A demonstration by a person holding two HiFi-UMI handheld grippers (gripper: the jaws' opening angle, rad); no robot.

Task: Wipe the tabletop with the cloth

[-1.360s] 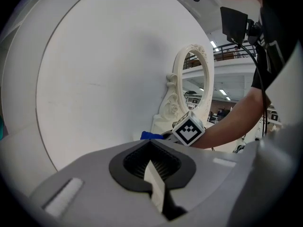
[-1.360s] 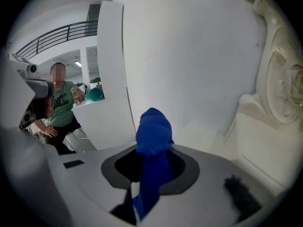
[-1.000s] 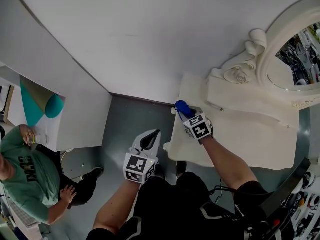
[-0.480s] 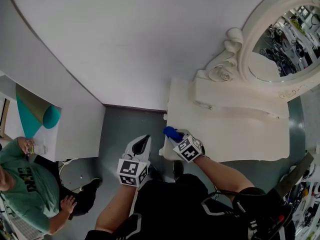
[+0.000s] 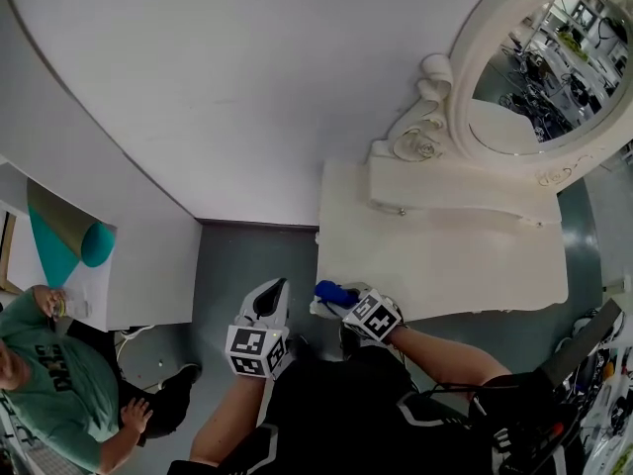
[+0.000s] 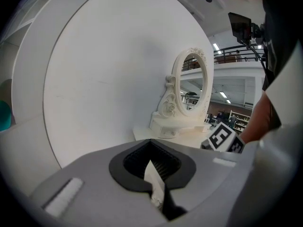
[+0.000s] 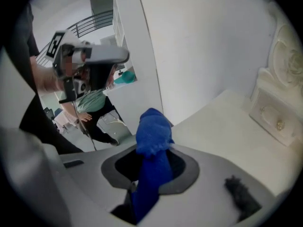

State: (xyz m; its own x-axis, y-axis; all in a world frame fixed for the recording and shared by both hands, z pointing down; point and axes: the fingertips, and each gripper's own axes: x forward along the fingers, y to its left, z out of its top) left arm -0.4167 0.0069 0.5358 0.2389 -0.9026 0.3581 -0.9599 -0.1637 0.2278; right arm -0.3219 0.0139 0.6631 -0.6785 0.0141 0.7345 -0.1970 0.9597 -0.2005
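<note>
A blue cloth is bunched in my right gripper, which is shut on it at the near left corner of the white tabletop. In the right gripper view the blue cloth sticks up out of the right gripper, and the tabletop stretches off to the right. My left gripper hangs over the grey floor, left of the table and apart from it. In the left gripper view the left gripper is shut, with a thin white sliver at the seam.
An ornate white oval mirror with a small drawer box stands at the back of the table. A curved white wall lies beyond. A white counter and a seated person in a green shirt are at the left.
My right gripper has drawn the blue cloth along the table's left edge, from near the drawer box to the near left corner. The left gripper has stayed beside it over the floor.
</note>
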